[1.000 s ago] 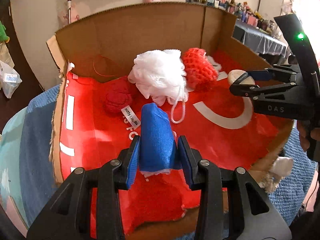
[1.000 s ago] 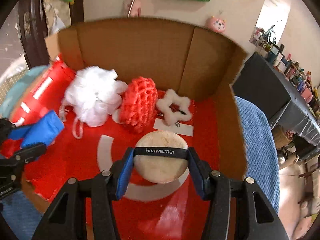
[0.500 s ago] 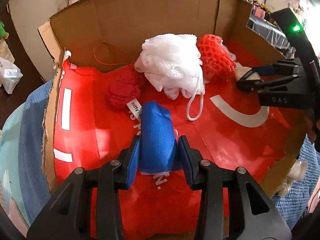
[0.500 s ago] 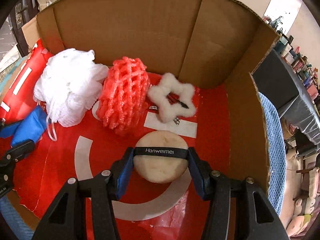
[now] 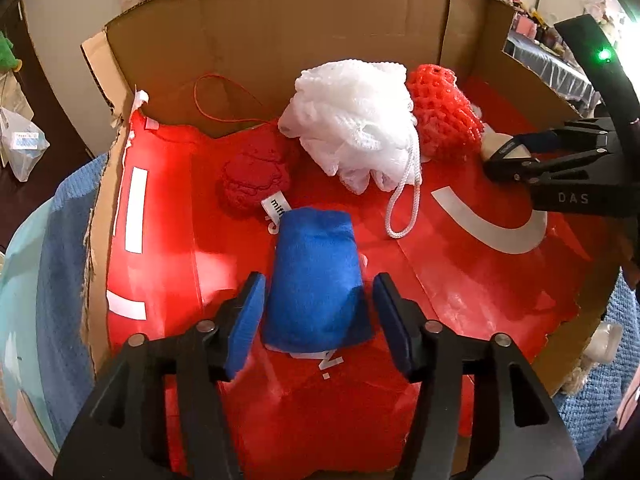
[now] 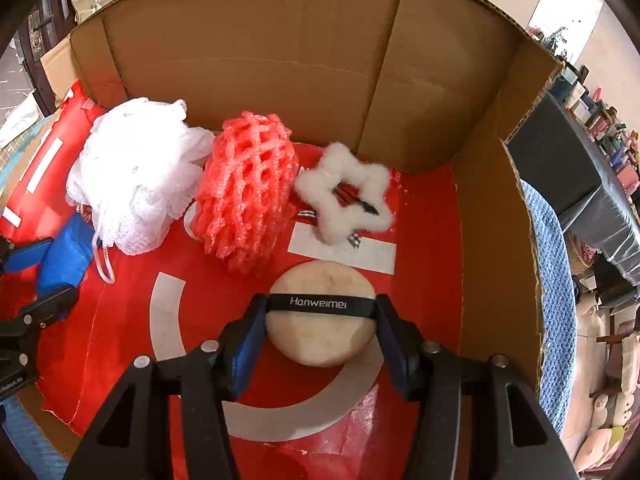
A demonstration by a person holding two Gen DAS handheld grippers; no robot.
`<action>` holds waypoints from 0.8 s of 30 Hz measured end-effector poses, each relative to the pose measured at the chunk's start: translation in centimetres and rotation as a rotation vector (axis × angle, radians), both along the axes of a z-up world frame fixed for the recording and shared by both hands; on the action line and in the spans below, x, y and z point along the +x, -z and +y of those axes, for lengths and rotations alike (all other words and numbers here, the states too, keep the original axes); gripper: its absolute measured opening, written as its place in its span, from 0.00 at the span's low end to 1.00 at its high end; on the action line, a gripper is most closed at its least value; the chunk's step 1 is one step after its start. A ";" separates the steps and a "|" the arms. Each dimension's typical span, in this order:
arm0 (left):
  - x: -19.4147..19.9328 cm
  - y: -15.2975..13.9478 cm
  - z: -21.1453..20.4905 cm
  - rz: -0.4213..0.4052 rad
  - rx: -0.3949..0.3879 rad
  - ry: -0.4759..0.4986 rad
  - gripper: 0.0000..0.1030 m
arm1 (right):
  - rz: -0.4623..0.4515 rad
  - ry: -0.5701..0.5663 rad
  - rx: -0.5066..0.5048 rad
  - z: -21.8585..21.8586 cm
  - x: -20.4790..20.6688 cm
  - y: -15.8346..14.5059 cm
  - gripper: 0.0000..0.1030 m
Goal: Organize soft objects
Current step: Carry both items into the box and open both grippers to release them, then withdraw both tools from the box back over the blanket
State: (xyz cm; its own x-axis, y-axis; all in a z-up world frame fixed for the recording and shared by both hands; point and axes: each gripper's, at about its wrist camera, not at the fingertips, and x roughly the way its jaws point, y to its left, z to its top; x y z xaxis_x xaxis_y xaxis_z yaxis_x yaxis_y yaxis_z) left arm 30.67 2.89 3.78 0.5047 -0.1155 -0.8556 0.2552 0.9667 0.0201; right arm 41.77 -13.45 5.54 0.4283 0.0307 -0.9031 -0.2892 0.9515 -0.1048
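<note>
A folded blue cloth (image 5: 316,264) lies on the red liner of the cardboard box (image 5: 280,40). My left gripper (image 5: 320,280) straddles it; its jaws are opening, and both pads stand slightly off the cloth. In the right wrist view the blue cloth (image 6: 64,256) and the left gripper (image 6: 44,276) show at the left edge. My right gripper (image 6: 320,306) is shut on a round beige puff (image 6: 320,336) with a black strap, held low over the box floor. The left wrist view shows the right gripper (image 5: 504,156) at the right side of the box.
Inside the box sit a white mesh loofah (image 6: 136,176), a red net sponge (image 6: 244,192), a fluffy white star (image 6: 344,200) and a red plush toy (image 5: 256,176). Tall cardboard walls (image 6: 400,80) close the back and right. Blue bedding (image 6: 552,280) surrounds the box.
The left jaws have spread and let go of the blue cloth, which has widened on the liner. Both grippers dropped lower into the box; the right still grips the puff.
</note>
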 end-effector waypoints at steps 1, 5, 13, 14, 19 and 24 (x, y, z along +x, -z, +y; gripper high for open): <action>-0.1 -0.1 0.0 -0.003 0.001 0.001 0.55 | 0.000 0.000 -0.001 0.1 0.0 0.1 0.54; -0.2 -0.3 0.0 -0.012 0.010 0.002 0.58 | -0.002 0.000 -0.007 0.1 -0.1 0.2 0.54; -0.6 -0.7 -0.1 -0.024 0.014 0.000 0.64 | -0.002 -0.001 -0.010 0.2 -0.1 0.1 0.55; -0.6 -0.8 -0.1 -0.028 0.013 0.000 0.65 | -0.002 -0.001 -0.010 0.2 -0.1 0.1 0.55; -1.0 -1.3 -0.3 -0.046 0.004 0.002 0.65 | 0.000 0.000 -0.004 0.2 -0.3 0.2 0.57; -1.8 -1.9 -0.5 -0.066 -0.005 0.012 0.68 | -0.005 -0.001 0.007 0.5 -1.0 -0.1 0.60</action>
State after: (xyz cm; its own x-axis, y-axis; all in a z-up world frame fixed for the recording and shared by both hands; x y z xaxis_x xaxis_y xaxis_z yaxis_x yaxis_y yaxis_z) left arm 28.84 2.37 5.72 0.5588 -0.1262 -0.8196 0.2648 0.9638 0.0322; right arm 40.73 -12.94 5.66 0.4330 0.0372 -0.9006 -0.2896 0.9519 -0.0999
